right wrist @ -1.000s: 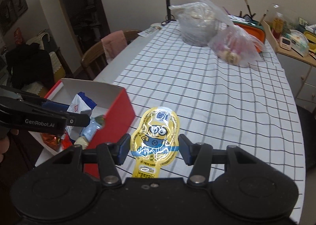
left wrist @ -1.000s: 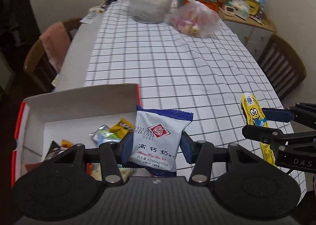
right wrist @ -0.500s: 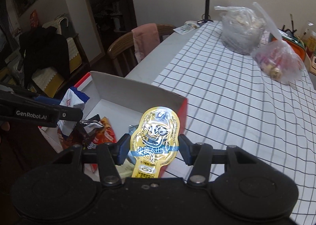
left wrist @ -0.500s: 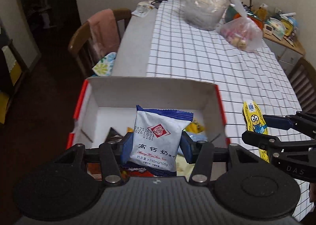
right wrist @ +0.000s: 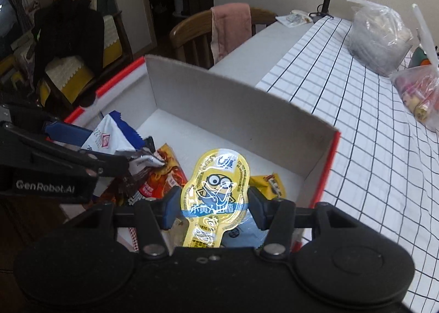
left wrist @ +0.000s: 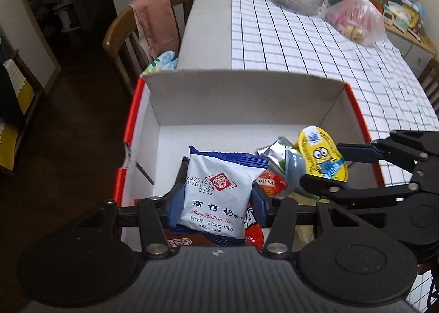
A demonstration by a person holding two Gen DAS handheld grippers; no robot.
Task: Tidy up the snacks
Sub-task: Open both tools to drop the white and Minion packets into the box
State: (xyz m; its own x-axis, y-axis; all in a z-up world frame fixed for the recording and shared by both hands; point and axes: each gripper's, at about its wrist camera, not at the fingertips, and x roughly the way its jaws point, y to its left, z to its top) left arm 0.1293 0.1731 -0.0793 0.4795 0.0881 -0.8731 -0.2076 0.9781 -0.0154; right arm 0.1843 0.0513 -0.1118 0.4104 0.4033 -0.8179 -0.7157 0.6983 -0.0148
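Left gripper (left wrist: 216,203) clamps white biscuit pack (left wrist: 219,197), right gripper (right wrist: 214,207) clamps yellow jelly pouch (right wrist: 216,189), both over snack-crowded red box (left wrist: 247,99); plastic bags (left wrist: 354,19) at 1 o'clock.

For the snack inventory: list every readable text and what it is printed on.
"高钙奶", "240mg/100g", "2025.10.04": white biscuit packet in the left gripper.
"小黄人": yellow pouch in the right gripper.
"REO": brown pack, partly hidden.
"GenRobot.AI": left gripper's side.
Other wrappers: unreadable.

White biscuit packet (left wrist: 216,197) gripped, red box (left wrist: 131,121) below
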